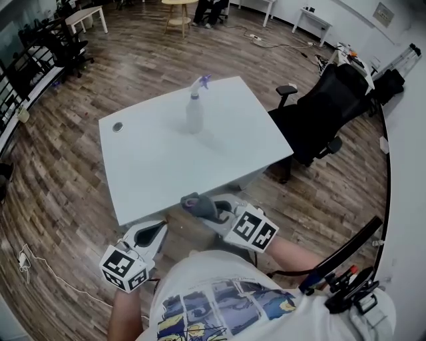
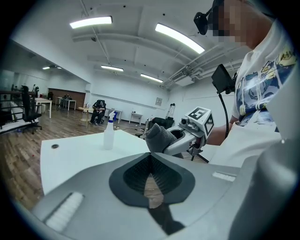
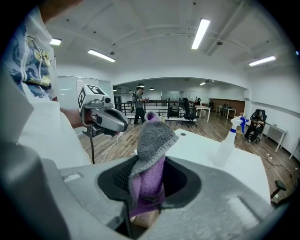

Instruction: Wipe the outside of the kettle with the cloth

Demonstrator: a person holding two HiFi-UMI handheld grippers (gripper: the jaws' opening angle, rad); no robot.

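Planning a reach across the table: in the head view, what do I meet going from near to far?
First the left gripper → cloth in the right gripper → spray bottle on the white table → round wooden table at the far end.

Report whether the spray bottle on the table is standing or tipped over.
Upright: the spray bottle stands on its base on the white table, with its nozzle at the top.

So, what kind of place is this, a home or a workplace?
Most likely an open-plan office or lab: a white table stands on a wood-pattern floor beside a black office chair, more desks stand at the far side, and long strip lights run across the ceiling.
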